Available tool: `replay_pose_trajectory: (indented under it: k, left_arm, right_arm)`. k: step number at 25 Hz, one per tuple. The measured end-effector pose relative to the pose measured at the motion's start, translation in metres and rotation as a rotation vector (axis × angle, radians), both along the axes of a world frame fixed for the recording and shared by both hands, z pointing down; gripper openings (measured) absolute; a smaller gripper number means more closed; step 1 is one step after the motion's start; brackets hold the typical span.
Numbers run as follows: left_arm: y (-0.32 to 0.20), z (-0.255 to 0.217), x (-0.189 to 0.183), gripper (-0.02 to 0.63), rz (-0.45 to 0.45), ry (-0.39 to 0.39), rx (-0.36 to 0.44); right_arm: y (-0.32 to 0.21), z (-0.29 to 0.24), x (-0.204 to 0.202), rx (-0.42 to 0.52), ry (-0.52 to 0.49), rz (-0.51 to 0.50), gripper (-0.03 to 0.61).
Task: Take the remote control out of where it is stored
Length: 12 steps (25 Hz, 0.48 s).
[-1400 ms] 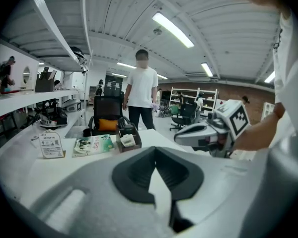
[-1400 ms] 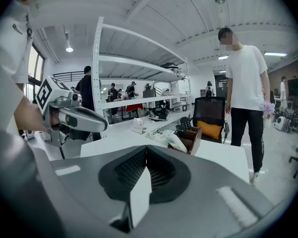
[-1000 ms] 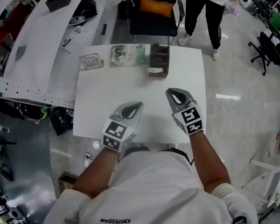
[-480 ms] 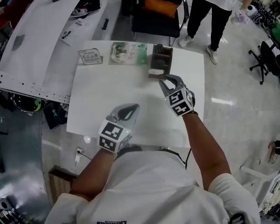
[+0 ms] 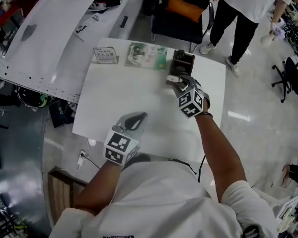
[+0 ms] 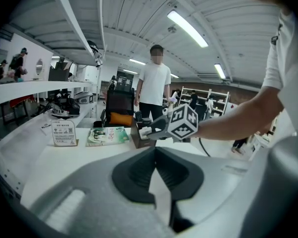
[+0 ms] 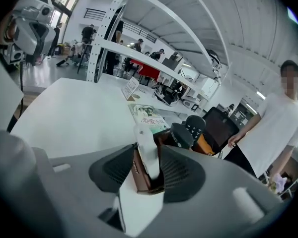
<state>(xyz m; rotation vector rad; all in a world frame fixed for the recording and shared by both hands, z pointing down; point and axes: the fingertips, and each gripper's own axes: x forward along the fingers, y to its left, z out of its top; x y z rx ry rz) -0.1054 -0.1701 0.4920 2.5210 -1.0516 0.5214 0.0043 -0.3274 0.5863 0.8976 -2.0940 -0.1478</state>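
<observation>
A brown holder [image 5: 183, 62] stands at the far side of the white table [image 5: 119, 98]. In the right gripper view it [image 7: 142, 176] holds a white remote [image 7: 145, 139] upright at its near end and two dark remotes [image 7: 187, 131] behind. My right gripper [image 5: 178, 82] reaches over the holder's near end. Its jaws are opening, with the white remote between them and a gap on the left side. My left gripper [image 5: 138, 116] lies shut and empty near the table's front edge.
A green booklet [image 5: 147, 56] and a small standing card [image 5: 105, 55] lie at the table's far edge, left of the holder. Behind the table are a black chair with an orange cushion [image 5: 184, 8] and a standing person [image 5: 251, 4]. A long white bench [image 5: 54, 29] runs at the left.
My right gripper has moved from the table's near side forward to the holder, and its jaws have spread around the white remote. The left gripper has stayed in place.
</observation>
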Motion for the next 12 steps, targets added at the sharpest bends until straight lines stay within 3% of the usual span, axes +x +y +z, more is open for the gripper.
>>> replay_pose_trajectory:
  k: [12]
  left_arm:
    - [0.0059, 0.001, -0.0081, 0.002, -0.036, -0.008, -0.007]
  right_arm:
    - [-0.0033, -0.0073, -0.0003, 0.067, 0.053, -0.035, 0.12]
